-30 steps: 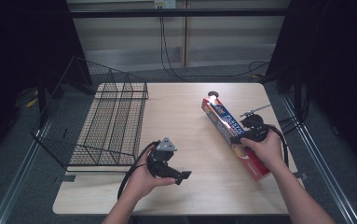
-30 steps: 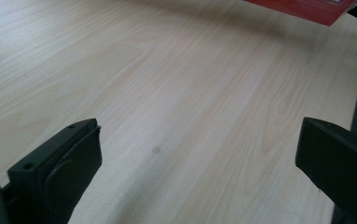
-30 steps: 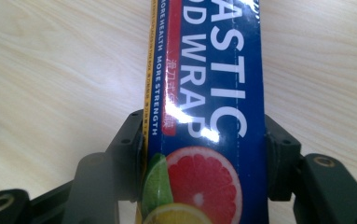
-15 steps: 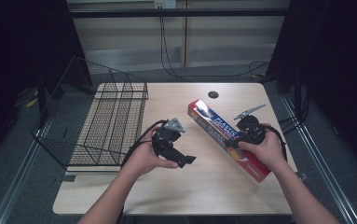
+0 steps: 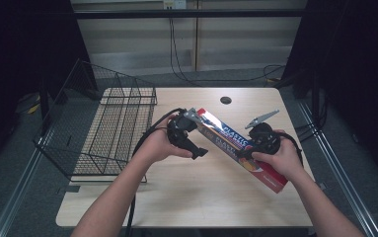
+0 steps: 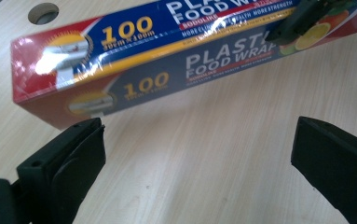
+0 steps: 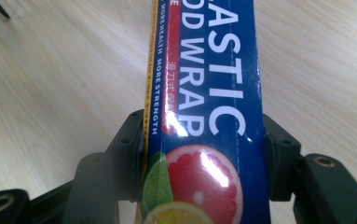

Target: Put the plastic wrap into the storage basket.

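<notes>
A long red and blue box of plastic food wrap [image 5: 226, 140] lies slanted across the right half of the table, its far end raised a little. My right gripper [image 5: 244, 154] is shut on the box near its middle; in the right gripper view both jaws of the right gripper [image 7: 204, 140] press the sides of the box [image 7: 204, 93]. My left gripper [image 5: 200, 151] is beside the box's far end. Its jaws have just closed a little. In the left gripper view the left gripper [image 6: 199, 130] stands wide open over bare wood, with the box [image 6: 157, 60] just beyond its tips.
A black wire basket [image 5: 117, 128] takes up the left side of the wooden table [image 5: 201, 197], one wall folded outward. A round cable hole [image 5: 225, 100] sits near the far edge. Cables trail from both grippers.
The left hand has risen and moved from the front of the table to the box's far end. The right gripper has swung the box so its far end points more to the left.
</notes>
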The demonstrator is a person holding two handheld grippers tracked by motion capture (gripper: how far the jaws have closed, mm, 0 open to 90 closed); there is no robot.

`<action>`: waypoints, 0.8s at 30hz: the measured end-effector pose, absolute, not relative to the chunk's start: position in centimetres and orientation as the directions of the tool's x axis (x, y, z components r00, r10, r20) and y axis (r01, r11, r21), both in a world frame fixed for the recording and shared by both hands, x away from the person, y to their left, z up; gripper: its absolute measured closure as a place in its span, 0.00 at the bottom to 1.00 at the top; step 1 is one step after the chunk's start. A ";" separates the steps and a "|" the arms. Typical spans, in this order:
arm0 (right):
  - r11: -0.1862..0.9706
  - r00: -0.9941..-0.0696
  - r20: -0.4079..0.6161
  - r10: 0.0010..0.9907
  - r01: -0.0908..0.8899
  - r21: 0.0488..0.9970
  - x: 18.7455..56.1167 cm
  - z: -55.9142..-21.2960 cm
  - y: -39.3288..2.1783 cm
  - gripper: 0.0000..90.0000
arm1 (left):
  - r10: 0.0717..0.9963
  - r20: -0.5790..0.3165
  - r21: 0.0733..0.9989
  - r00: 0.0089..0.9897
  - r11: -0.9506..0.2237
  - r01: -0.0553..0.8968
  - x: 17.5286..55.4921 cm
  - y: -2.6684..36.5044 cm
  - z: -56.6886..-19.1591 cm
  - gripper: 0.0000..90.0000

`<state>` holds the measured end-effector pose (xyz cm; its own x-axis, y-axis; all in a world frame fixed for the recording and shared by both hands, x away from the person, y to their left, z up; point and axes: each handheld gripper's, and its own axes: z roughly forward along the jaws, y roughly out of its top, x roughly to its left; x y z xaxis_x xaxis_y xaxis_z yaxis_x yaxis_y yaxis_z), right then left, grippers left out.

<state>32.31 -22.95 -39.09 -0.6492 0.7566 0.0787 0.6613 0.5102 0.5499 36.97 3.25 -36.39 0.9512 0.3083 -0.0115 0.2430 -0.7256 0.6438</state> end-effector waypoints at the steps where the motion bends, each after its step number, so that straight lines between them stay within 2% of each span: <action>1: 0.520 -0.660 0.071 0.748 0.650 0.554 32.3 -39.1 -22.9 0.50 | 0.307 -0.010 0.643 0.952 -0.727 0.241 37.0 3.2 -36.2 0.03; 11: 0.538 -0.690 0.094 0.718 0.635 0.555 32.2 -38.8 -22.3 0.50 | 0.284 -0.014 0.628 0.959 -0.744 0.229 37.8 2.2 -35.1 0.03; 16: 0.548 -0.710 0.104 0.697 0.621 0.560 32.1 -38.6 -22.1 0.50 | 0.245 0.010 0.582 0.970 -0.790 0.193 38.4 1.2 -34.9 0.03; 24: 0.580 -0.741 0.088 0.666 0.588 0.563 31.9 -38.0 -21.6 0.50 | 0.203 0.020 0.570 0.979 -0.807 0.156 38.9 -0.3 -35.0 0.03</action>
